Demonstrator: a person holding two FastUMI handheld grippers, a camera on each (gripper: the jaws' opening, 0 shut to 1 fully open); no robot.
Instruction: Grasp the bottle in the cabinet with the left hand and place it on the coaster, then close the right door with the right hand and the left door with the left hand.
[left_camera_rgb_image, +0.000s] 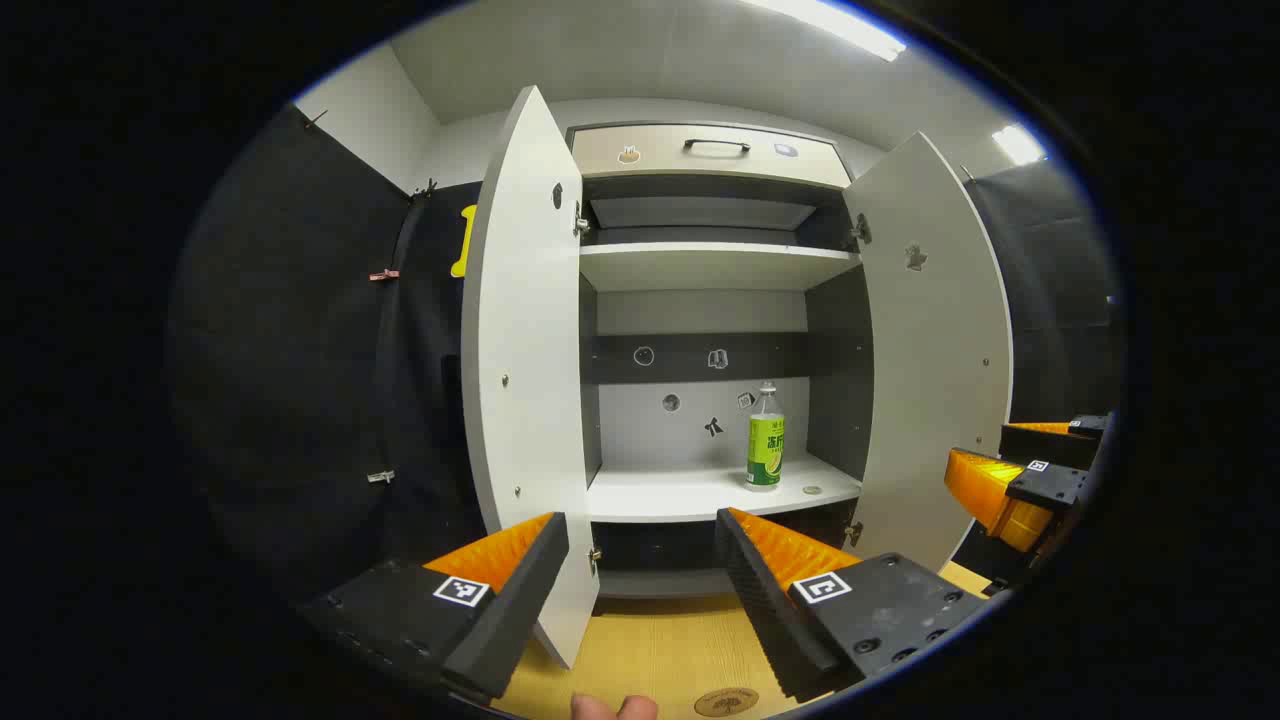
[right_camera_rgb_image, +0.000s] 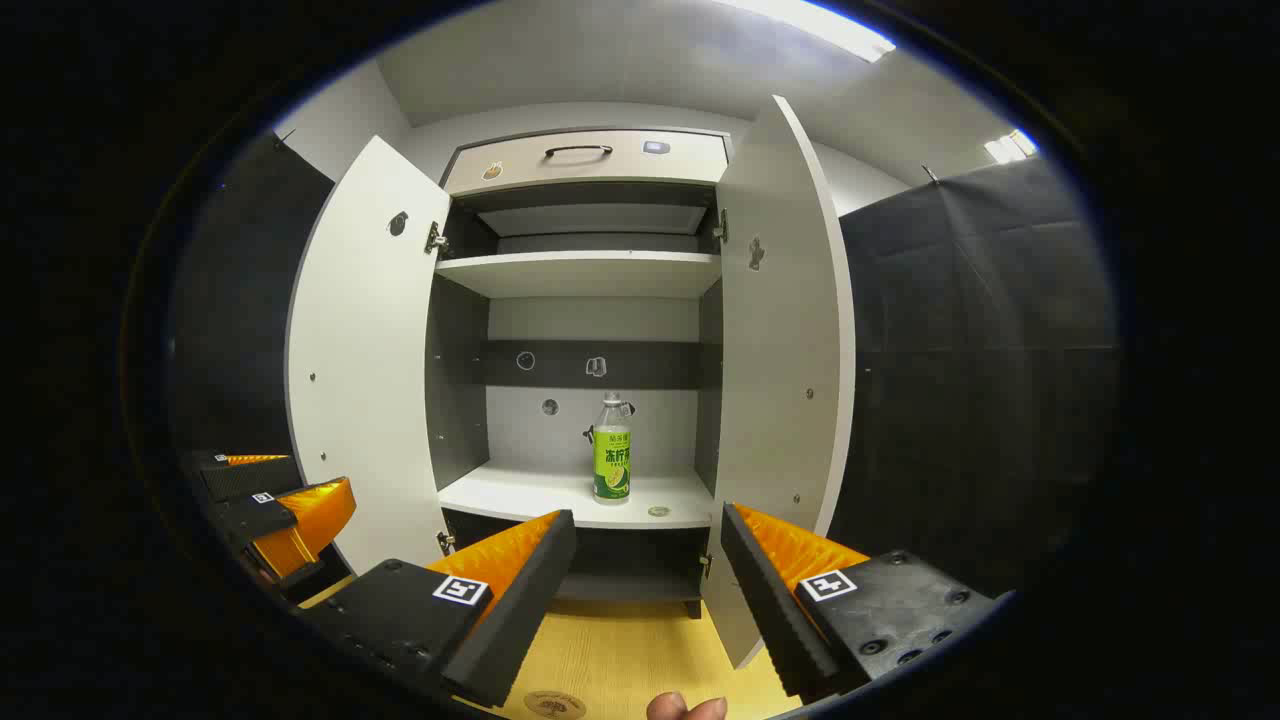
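Note:
A clear bottle (left_camera_rgb_image: 765, 440) with a green label and white cap stands upright on the cabinet's lower shelf (left_camera_rgb_image: 690, 492), right of centre; the right gripper view has the bottle (right_camera_rgb_image: 612, 450) too. Both cabinet doors are swung open: left door (left_camera_rgb_image: 525, 360), right door (left_camera_rgb_image: 930, 340). A round coaster (left_camera_rgb_image: 726, 701) lies on the wooden table just below my left gripper (left_camera_rgb_image: 645, 585), which is open, empty and well short of the cabinet. My right gripper (right_camera_rgb_image: 650, 600) is open and empty too, in front of the right door (right_camera_rgb_image: 785, 350). The coaster (right_camera_rgb_image: 554, 704) lies low left.
An upper shelf (left_camera_rgb_image: 710, 265) and a drawer with a handle (left_camera_rgb_image: 716, 147) sit above. A small round disc (left_camera_rgb_image: 811, 490) lies on the lower shelf by the bottle. Black cloth walls flank the cabinet. The wooden table (left_camera_rgb_image: 650, 650) runs up to the cabinet's base.

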